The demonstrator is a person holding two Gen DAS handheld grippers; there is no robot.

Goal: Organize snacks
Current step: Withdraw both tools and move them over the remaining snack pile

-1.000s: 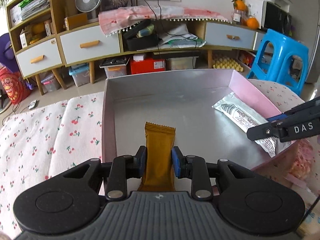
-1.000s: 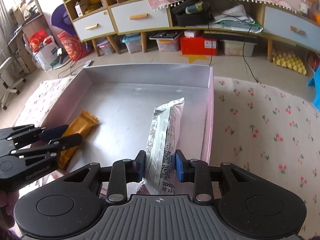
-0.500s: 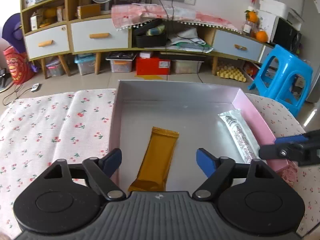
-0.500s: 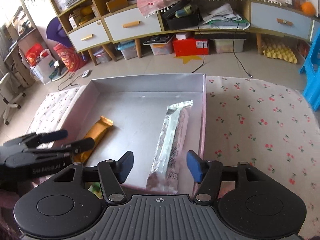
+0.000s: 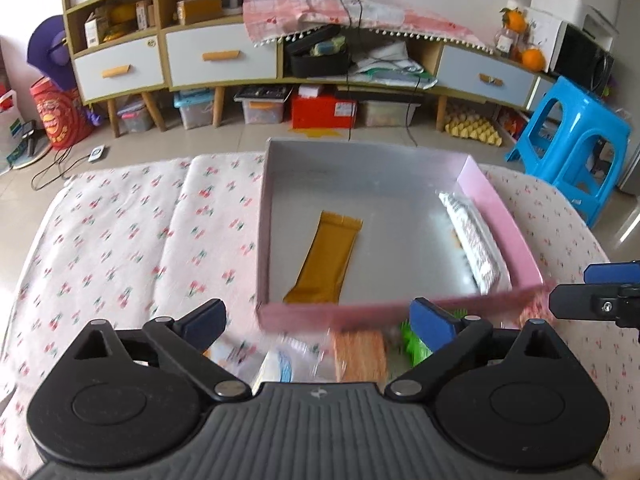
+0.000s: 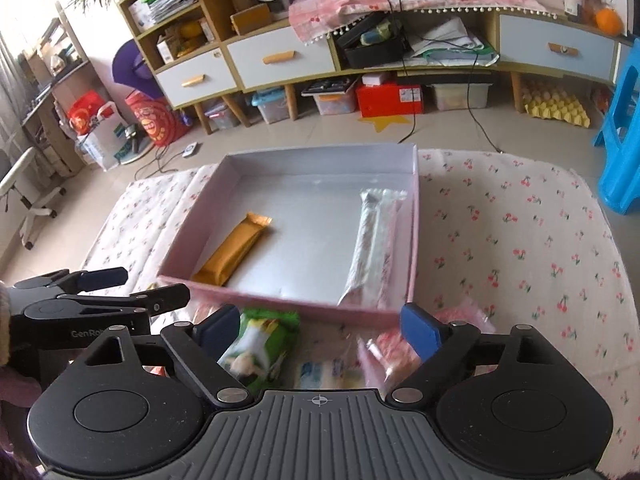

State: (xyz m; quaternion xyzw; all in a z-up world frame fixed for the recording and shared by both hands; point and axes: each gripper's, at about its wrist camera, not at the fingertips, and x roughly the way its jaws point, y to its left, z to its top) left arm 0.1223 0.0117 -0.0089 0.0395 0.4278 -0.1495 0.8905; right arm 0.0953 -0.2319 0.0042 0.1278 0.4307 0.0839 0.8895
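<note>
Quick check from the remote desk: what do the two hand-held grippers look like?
Both match: the left hand-held gripper and right hand-held gripper have black bodies, ribbed grey bases, round black discs, silver pivot screws and blue finger pads. White lettering marks the left one's side.

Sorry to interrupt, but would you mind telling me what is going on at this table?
A person with a handheld gripper in each hand is sorting snacks into a pink box. The orange bar and the silver packet lie flat inside it, apart from each other. The left gripper and the right gripper have just been opening and now hold nothing. More snacks wait in front of the box, including a green packet and a pink packet.
</note>
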